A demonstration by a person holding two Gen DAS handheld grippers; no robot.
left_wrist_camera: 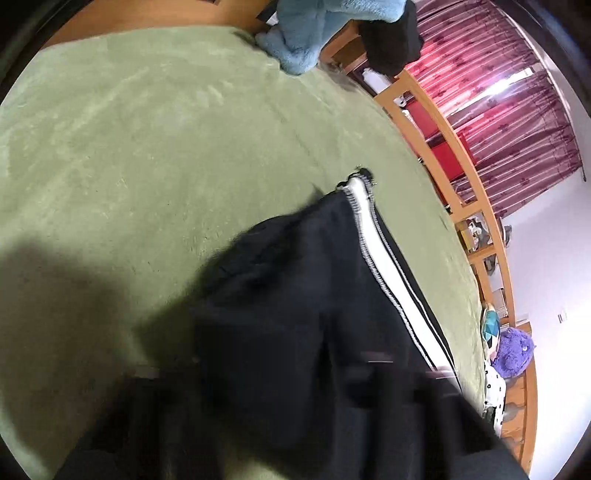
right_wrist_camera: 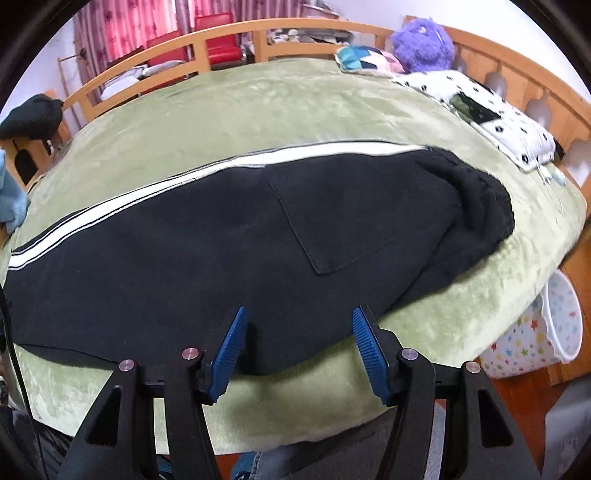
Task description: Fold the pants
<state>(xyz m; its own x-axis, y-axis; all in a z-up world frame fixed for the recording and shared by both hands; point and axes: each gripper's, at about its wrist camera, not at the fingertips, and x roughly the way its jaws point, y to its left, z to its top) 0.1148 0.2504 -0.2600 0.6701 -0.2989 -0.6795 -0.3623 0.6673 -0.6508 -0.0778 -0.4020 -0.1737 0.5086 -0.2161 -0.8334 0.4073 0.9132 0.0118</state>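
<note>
Black pants (right_wrist_camera: 229, 236) with a white side stripe (right_wrist_camera: 155, 188) lie lengthwise on a green blanket (right_wrist_camera: 258, 110), waistband at the right, back pocket up. My right gripper (right_wrist_camera: 299, 321) is open, its blue pads (right_wrist_camera: 231, 343) just above the pants' near edge. In the left wrist view the pants (left_wrist_camera: 295, 314) fill the lower frame, blurred, the leg end with the stripe (left_wrist_camera: 384, 258) raised close to the camera. My left gripper's fingers are hidden under the dark cloth.
A wooden bed rail (right_wrist_camera: 295, 33) rings the bed. A spotted pillow (right_wrist_camera: 491, 110), a purple plush (right_wrist_camera: 424, 44) and a patchwork cushion (right_wrist_camera: 369, 61) lie at the far right. A light blue fleece (left_wrist_camera: 303, 37) lies at the other end. A star-print basket (right_wrist_camera: 546, 332) stands on the floor.
</note>
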